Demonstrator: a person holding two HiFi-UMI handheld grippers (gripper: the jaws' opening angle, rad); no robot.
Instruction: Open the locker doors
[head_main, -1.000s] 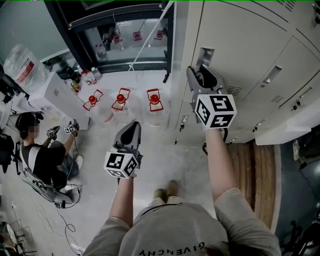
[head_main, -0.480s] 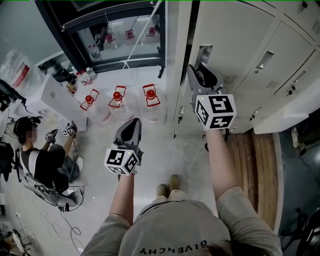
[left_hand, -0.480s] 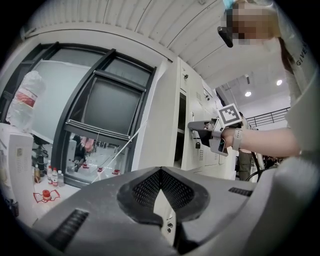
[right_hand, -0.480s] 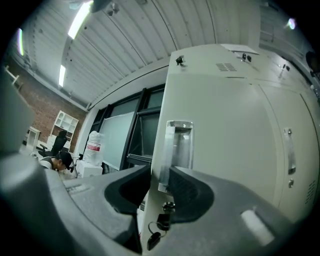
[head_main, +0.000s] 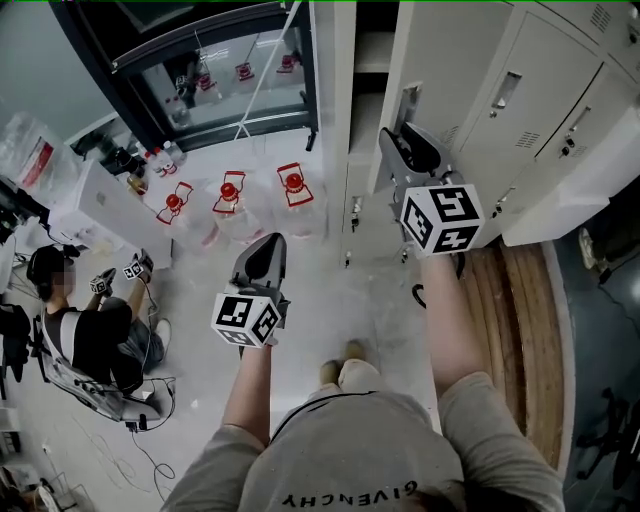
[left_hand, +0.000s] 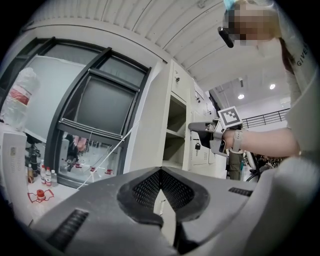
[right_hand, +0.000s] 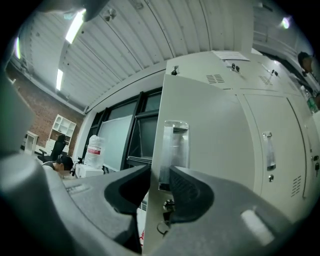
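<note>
1. The right gripper (head_main: 402, 135) reaches level to the pale grey metal locker door (head_main: 455, 65) at the far right. Its marker cube faces up at the head camera.
2. In the right gripper view the right gripper (right_hand: 159, 182) straddles the free left edge of the locker door (right_hand: 210, 130). One jaw sits behind the edge and the other in front, against the clear recessed handle (right_hand: 173, 150). Its jaws have just been closing and are clamped on the door edge at the handle.
3. Just below the handle is a small lock with a key ring hanging from it (right_hand: 167, 206).
4. The door stands swung out from its frame. To its left lies the open compartment with shelves (head_main: 367, 60), also seen in the left gripper view (left_hand: 175, 132).
5. The left gripper (head_main: 268, 248) hangs nearer and to the left, well apart from the lockers and over the pale floor. In its own view the left gripper (left_hand: 160, 172) has its jaws together, tips touching, with nothing between them.
6. More closed grey locker doors (head_main: 565, 110) run off to the right.
7. Three clear water jugs with red caps (head_main: 228, 192) stand on the floor to the far left, below a dark-framed window (head_main: 200, 70).
8. A seated person in dark clothes (head_main: 85, 335) is at the left edge, holding another pair of grippers.
</note>
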